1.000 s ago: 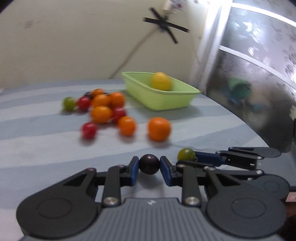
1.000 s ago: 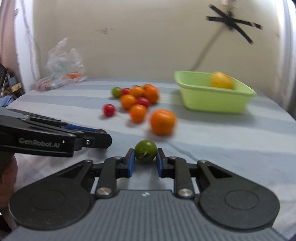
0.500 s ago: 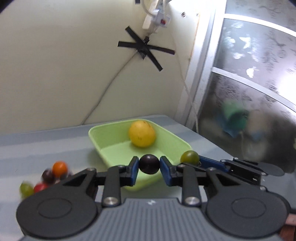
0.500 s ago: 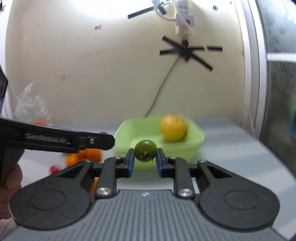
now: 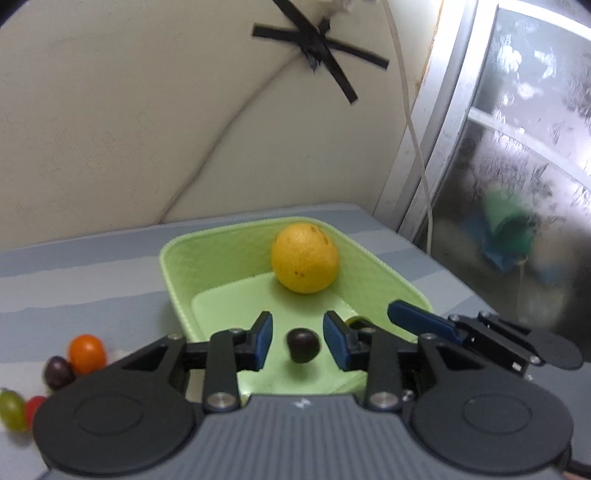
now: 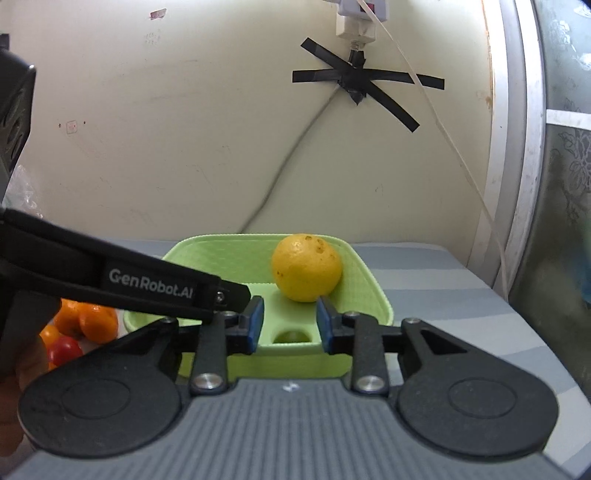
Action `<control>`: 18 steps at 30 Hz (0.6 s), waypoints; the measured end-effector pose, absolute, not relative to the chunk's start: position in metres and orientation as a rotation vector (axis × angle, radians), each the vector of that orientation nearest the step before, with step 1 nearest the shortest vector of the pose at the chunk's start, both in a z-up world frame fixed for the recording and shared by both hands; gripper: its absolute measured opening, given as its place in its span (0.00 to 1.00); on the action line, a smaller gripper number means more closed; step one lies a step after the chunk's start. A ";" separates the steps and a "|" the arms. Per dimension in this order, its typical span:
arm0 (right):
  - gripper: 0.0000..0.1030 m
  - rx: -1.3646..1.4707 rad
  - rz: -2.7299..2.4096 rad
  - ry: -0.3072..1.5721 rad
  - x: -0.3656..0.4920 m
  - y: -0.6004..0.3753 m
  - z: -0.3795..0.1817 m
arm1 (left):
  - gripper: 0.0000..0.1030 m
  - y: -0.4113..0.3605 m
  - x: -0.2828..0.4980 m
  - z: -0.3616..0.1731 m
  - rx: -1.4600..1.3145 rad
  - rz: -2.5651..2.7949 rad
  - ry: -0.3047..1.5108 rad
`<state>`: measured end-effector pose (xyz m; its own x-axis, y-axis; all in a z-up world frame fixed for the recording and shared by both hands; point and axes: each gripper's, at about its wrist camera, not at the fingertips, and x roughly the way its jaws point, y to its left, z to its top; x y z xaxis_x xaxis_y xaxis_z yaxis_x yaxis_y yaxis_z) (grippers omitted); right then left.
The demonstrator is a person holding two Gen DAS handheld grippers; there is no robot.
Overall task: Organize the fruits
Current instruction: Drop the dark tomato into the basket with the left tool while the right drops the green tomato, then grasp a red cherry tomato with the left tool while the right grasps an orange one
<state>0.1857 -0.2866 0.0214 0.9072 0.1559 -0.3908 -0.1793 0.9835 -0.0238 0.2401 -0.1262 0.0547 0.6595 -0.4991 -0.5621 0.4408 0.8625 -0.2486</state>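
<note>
Looks like a lived-in home room, not a lab: table [image 6: 443,273] with a grey-blue striped cloth pushed against a scuffed cream plaster wall [image 6: 184,129]. On that wall above the table, a power strip [image 6: 364,13] hangs with its cable [image 6: 291,162] held by crossed black tape [image 6: 360,83]; right of the table, a frosted patterned-glass door [image 5: 524,155] in an aluminium frame. A crinkled plastic bag [image 6: 18,192] sits at the table's far left.
</note>
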 end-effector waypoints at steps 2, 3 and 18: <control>0.33 -0.035 0.171 0.385 0.178 -0.288 0.028 | 0.31 -0.099 0.220 0.075 -0.141 -0.534 0.600; 0.33 -0.022 0.174 0.372 0.172 -0.290 0.032 | 0.31 -0.081 0.208 0.085 -0.174 -0.531 0.562; 0.33 0.059 0.439 0.498 0.058 -0.229 0.009 | 0.31 0.041 0.069 0.035 -0.186 -0.243 0.622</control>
